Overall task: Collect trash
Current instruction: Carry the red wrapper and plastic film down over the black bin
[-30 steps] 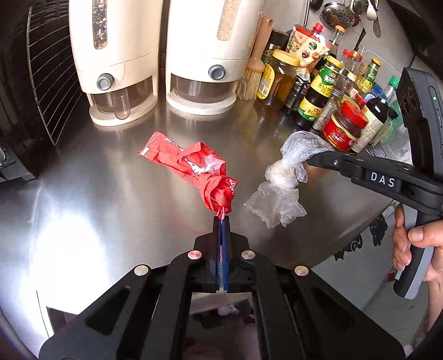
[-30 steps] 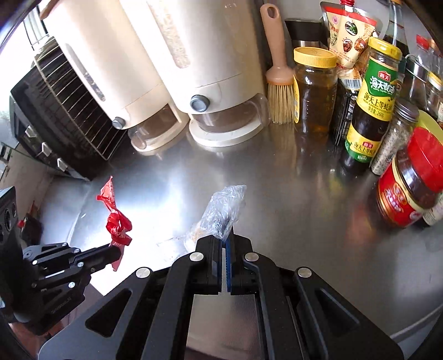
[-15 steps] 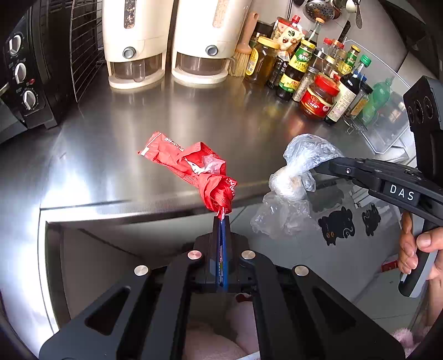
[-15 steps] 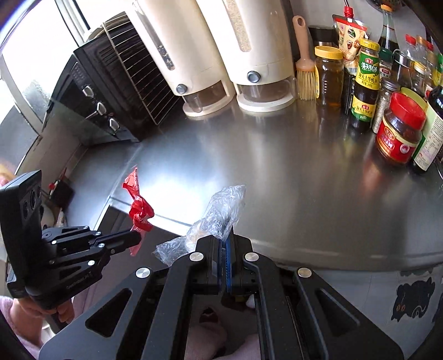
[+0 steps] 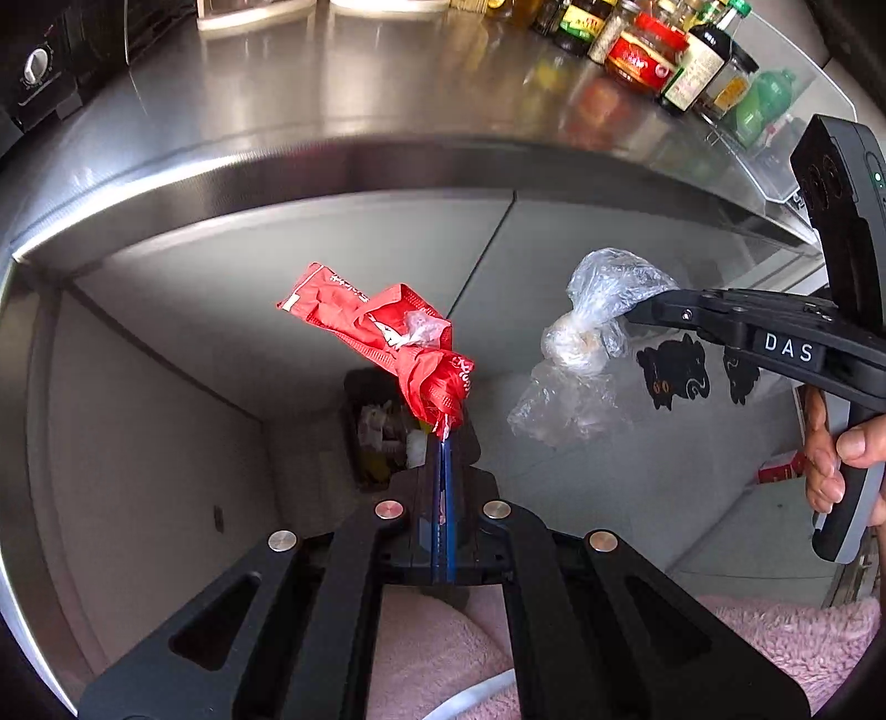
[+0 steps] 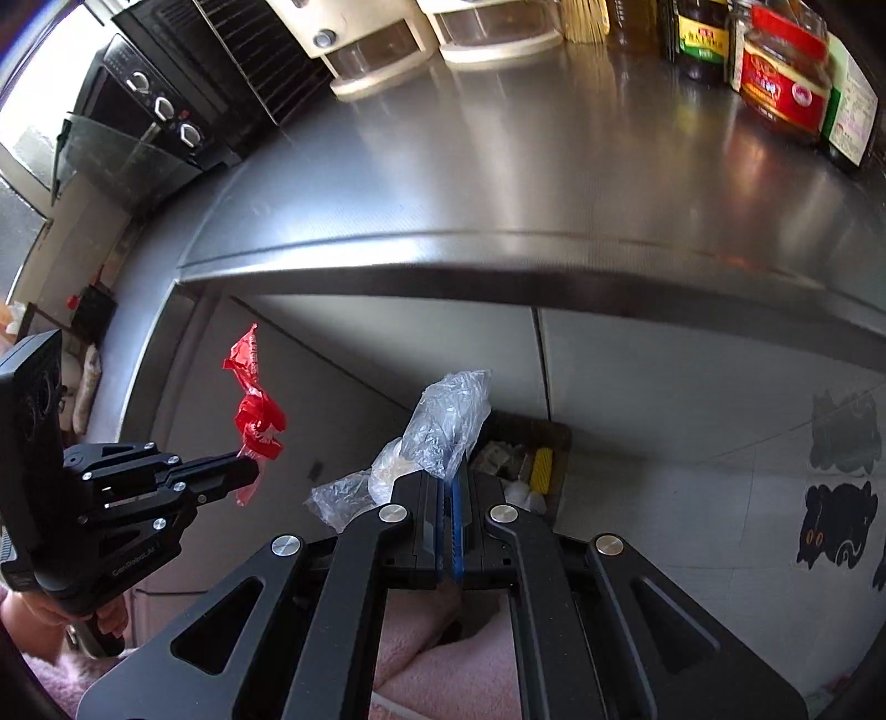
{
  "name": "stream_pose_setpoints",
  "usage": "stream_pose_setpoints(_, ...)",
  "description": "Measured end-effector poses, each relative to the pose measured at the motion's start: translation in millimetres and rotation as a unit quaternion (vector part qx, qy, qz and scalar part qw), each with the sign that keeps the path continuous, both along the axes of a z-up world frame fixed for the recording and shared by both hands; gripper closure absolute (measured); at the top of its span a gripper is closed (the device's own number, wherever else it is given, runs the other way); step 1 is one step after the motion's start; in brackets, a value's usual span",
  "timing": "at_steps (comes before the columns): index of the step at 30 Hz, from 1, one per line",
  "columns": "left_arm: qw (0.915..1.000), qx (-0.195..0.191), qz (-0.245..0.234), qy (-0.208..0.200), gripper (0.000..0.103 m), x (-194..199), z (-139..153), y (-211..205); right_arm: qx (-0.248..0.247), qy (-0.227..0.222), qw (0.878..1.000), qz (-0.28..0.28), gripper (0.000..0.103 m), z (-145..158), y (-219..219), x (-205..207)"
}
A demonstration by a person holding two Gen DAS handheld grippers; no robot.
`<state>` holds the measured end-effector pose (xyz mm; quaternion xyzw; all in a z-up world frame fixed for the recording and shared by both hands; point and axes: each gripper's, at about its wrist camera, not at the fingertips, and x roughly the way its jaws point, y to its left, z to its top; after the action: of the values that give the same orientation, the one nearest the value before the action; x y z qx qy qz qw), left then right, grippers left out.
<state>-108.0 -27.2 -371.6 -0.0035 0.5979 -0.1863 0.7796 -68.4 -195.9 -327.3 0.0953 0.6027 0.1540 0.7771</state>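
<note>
Red wrapper (image 5: 382, 338): clamped by left gripper (image 5: 444, 443), held off the counter (image 5: 343, 94).
Clear plastic bag (image 6: 443, 421): pinched by right gripper (image 6: 449, 482).
Trash bin (image 5: 382, 437): below, contents apparently scraps.

A home kitchen, seen at the front edge of a stainless-steel counter.

The steel counter (image 6: 554, 166) is the landmark. At its back stand two cream dispensers (image 6: 443, 33) with clear bases; to their left on the counter sits a black countertop oven (image 6: 166, 105) with knobs and a wire rack. Along the counter's right end crowd sauce bottles and jars, among them a red-labelled jar (image 5: 645, 52), a dark soy-sauce bottle (image 5: 695, 66) and a green bottle (image 5: 767, 99). Below the counter's front edge run plain grey cabinet doors (image 6: 692, 376), and on the floor at their foot stands a dark waste bin (image 5: 376, 432) holding scraps. Black cat stickers (image 6: 836, 520) decorate the pale surface below the counter's right part.
</note>
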Motion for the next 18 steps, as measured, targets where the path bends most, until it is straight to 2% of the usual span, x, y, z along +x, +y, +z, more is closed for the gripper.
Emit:
stream_pose_setpoints(10,0.9974,-0.002,-0.005,0.071,0.103,11.1,-90.4,-3.8,-0.03,0.069,0.997,-0.034,0.099,-85.5,-3.3,-10.0)
stream_pose_setpoints(18,0.9961,0.005,-0.008,0.088,0.103,24.3,-135.8,-11.1,-0.058,0.093,0.992,-0.055,0.099,-140.0,0.5,-4.9)
